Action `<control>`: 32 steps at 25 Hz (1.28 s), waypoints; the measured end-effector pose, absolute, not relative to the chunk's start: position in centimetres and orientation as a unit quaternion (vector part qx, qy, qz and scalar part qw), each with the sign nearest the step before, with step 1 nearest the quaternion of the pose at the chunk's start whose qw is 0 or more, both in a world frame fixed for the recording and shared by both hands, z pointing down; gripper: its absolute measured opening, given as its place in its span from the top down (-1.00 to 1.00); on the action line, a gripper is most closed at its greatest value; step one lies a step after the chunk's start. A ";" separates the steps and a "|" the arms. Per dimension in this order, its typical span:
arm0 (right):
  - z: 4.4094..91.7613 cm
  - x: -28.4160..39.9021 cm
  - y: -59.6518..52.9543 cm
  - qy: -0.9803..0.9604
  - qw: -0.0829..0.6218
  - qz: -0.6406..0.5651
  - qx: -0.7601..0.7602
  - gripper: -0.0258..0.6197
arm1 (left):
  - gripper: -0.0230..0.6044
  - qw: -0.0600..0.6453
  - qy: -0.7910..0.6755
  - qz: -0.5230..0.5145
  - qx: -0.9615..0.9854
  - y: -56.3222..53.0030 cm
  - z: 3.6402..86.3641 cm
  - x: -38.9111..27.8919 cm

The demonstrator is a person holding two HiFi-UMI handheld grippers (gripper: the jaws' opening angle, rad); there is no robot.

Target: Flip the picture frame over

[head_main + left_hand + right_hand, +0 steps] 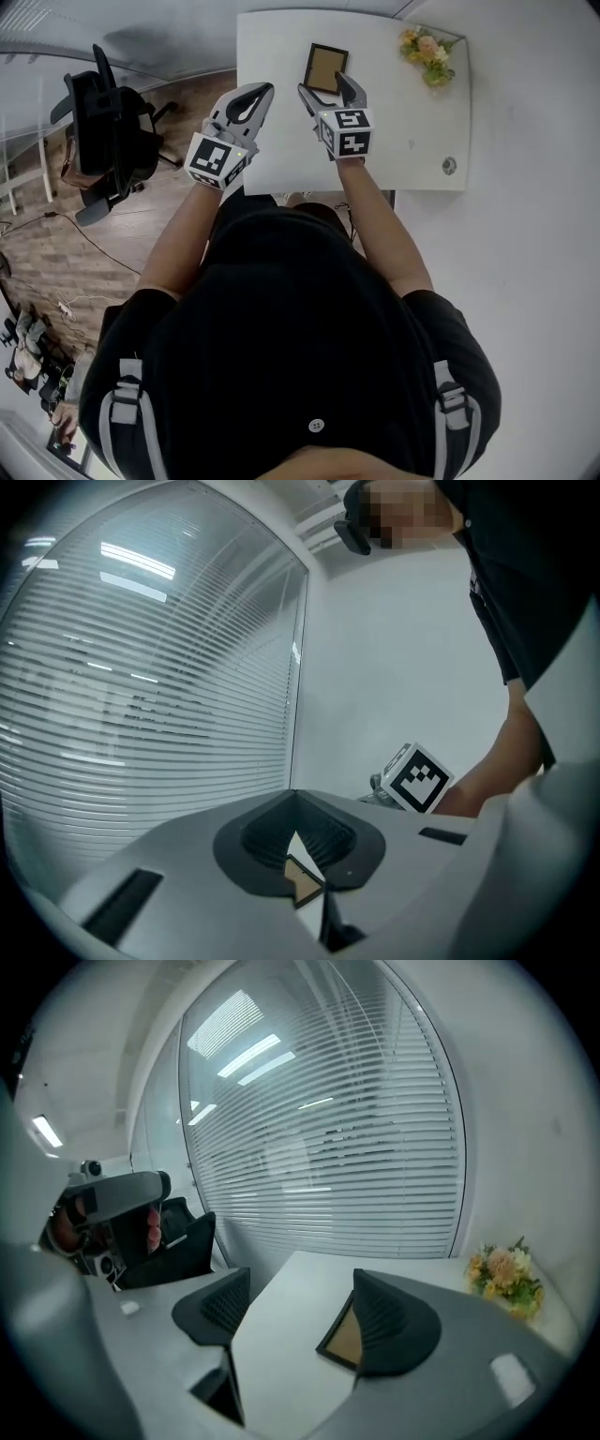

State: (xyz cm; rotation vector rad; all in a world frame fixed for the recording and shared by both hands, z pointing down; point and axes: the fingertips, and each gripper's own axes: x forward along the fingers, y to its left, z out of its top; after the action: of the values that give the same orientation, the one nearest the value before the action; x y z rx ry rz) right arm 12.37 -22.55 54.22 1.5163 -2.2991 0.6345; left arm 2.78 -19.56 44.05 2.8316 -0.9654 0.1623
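A dark-rimmed rectangular picture frame [325, 67] lies flat on the white table [412, 122], at the far side, brown panel up. Its long axis runs away from the person, slightly skewed. The right tongs [324, 89] are spread wide and grip nothing. They reach just over the frame's near edge, and their right jaw hides part of it in the right gripper view; contact cannot be judged. The left tongs [262, 91] hover to the left, pressed together at the tips and empty. A small bunch of yellow flowers [427, 47] sits at the far right corner.
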 end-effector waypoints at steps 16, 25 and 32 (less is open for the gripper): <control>65.5 13.1 -28.5 -0.714 0.246 0.285 0.591 -0.01 | 0.91 0.115 -0.284 0.090 0.948 -27.6 52.6 3.0; 70.9 12.9 -28.3 -0.680 0.292 0.322 0.590 0.12 | 0.91 0.135 -0.272 0.097 0.948 -29.4 55.8 3.9; 72.9 12.4 -28.6 -0.667 0.307 0.335 0.591 0.25 | 0.91 0.142 -0.270 0.108 0.946 -30.2 57.4 4.0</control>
State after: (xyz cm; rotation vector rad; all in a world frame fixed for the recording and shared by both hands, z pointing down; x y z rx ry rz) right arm 12.36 -28.64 72.94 1.5630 -1.7635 0.8859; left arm 3.96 -30.16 57.37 2.7309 -0.7783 0.3130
